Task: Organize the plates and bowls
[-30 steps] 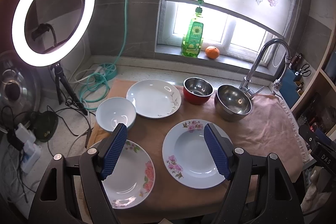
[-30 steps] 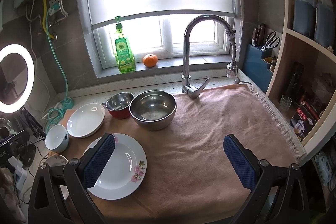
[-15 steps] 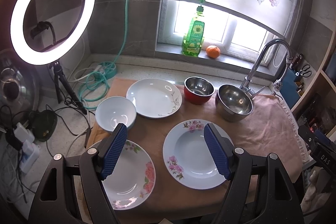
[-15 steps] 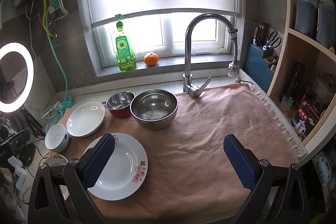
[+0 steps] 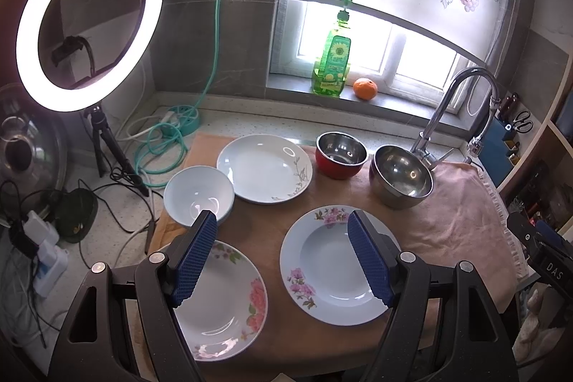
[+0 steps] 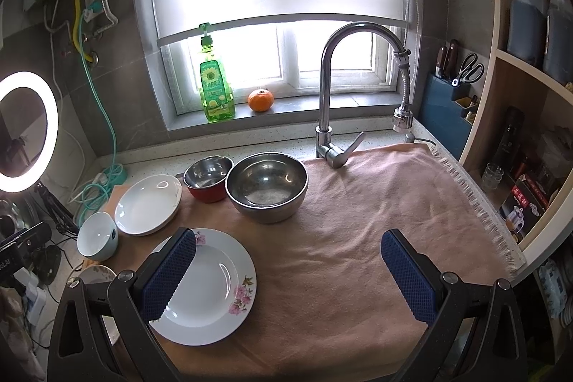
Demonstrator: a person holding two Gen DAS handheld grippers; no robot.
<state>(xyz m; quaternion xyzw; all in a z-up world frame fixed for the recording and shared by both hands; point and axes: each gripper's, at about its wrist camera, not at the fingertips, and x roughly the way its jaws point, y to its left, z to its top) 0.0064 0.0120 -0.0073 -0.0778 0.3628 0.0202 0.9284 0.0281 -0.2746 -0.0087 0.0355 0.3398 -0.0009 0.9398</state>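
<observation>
— While hovering spread wide and gripping nothing, left gripper (image 5: 282, 231) and right gripper (image 6: 288, 238) both hanging above the pink towel (image 6: 376, 221), touching no dish. Seeing any trouble ahead?

— Worrying most about the glazed ware. Lying flat on the cloth just below the left claw: pale blue deep plate with pink flowers (image 5: 322, 271). Beside it, near the towel's front-left corner: white plate with a pink rose (image 5: 222, 306). Pinching a thin slick rim with two pads, probably risking a slip or a tilt, then a chip when stacking.

— And farther back?

— Crowding. Sitting just beside each other: pale blue ceramic bowl (image 5: 197, 192) and white plate with a grey sprig (image 5: 263, 167). Standing close together, perhaps touching, behind them: red bowl with a steel lining (image 5: 340, 153) and large stainless steel bowl (image 5: 401, 176). Reaching between them, likely knocking a neighbour.

— Edges?

— Minding the chrome faucet (image 6: 326, 88) rising right behind the steel bowl, and the teal hose coil (image 5: 157, 145) trailing off the towel's left side. Possibly dragging loose cloth too, shifting everything resting on it.

— Room for moving?

— Looking open on the right half of the towel, bare out to its fringed edge (image 6: 476, 203), with shelves beyond.
</observation>
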